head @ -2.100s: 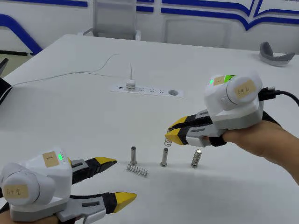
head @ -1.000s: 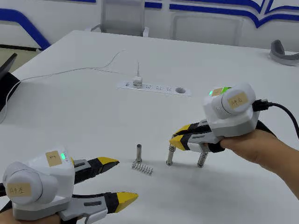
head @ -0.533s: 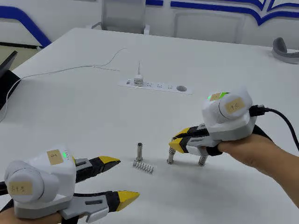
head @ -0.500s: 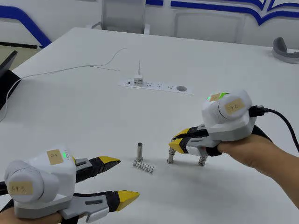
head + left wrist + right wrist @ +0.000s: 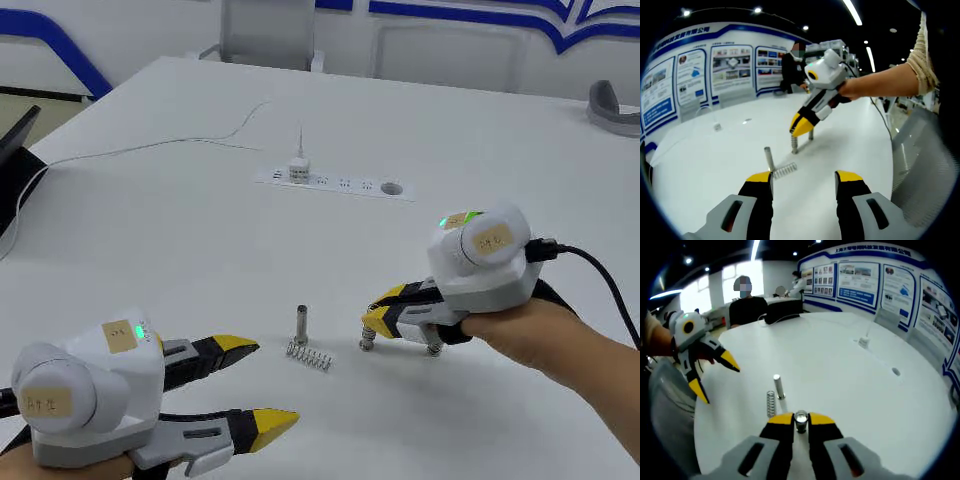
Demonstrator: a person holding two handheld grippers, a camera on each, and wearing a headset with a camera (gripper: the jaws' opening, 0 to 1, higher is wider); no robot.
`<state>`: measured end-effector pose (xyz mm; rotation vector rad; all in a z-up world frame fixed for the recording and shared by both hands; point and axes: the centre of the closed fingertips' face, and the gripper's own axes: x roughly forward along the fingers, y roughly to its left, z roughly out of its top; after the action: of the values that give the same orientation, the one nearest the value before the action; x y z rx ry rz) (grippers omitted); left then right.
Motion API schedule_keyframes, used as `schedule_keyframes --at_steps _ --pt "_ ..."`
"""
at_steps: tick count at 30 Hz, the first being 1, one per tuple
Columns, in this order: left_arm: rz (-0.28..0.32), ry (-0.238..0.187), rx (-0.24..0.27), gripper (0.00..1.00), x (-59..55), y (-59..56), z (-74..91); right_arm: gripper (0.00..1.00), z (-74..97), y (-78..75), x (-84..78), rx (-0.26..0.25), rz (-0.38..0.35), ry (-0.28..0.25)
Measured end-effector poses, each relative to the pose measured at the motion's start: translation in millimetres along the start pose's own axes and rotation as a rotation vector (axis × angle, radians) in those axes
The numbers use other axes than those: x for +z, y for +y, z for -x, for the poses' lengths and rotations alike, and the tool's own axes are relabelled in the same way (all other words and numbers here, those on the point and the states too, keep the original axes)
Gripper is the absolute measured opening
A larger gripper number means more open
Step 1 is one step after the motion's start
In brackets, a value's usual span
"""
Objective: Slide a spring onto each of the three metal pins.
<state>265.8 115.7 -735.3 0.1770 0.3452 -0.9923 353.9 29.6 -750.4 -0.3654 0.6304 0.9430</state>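
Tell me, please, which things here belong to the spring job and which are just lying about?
Job: bare pin, loose spring, middle pin with its spring, right pin with its spring.
Lying about: power strip, chair.

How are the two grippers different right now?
The left gripper has its jaws wide open with nothing between them. The right gripper has its jaws closed around the middle pin. The left gripper is held apart from that pin, while the right gripper sits right over it. Both have yellow tips.
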Motion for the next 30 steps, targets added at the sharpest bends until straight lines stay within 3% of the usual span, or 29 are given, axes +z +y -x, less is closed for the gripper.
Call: schedule_keyframes --at_steps 30 --pt "0.006 0.0 0.007 0.5 -1.8 -1.9 2.4 0.14 -7.3 1.6 -15.5 -0.004 -0.004 0.043"
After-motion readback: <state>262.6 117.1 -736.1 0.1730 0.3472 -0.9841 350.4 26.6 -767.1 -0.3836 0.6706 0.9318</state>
